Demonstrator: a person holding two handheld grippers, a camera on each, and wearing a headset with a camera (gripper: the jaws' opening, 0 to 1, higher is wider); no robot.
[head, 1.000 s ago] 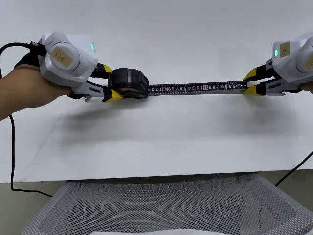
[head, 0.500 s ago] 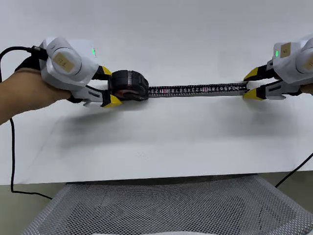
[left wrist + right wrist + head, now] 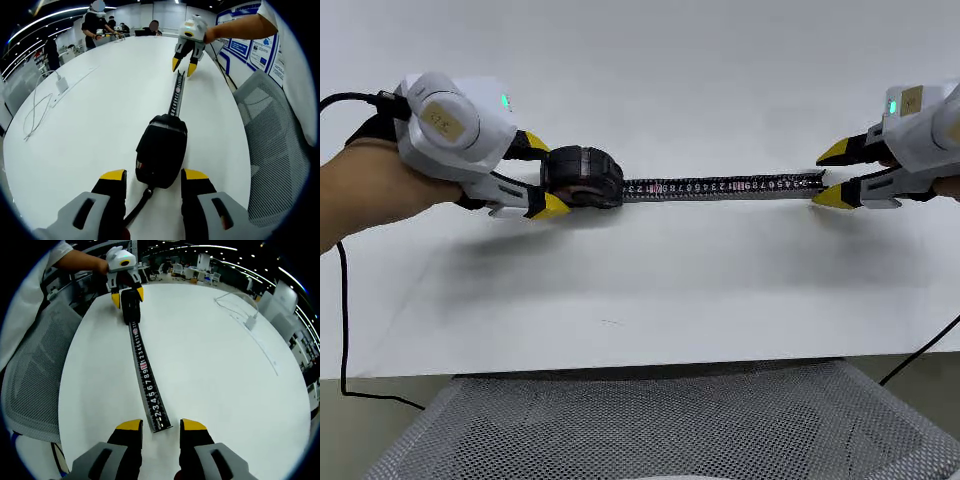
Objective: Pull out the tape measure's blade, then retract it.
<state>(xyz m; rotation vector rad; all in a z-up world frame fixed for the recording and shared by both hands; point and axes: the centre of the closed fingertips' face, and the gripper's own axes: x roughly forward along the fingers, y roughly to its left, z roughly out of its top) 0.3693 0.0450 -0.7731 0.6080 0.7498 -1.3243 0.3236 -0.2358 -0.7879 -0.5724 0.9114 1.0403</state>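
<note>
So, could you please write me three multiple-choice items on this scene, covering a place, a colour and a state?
1. The tape measure case sits: A) between the left gripper's jaws; B) between the right gripper's jaws; C) alone mid-table.
2. The jaw tips are: A) red; B) yellow; C) green.
3. The blade is: A) fully retracted; B) coiled; C) pulled out straight over the table.
Key: 1 A, the left gripper's jaws flank the case; 2 B, both grippers show yellow tips; 3 C, the blade's numbers run to the right gripper's open jaws.
</note>
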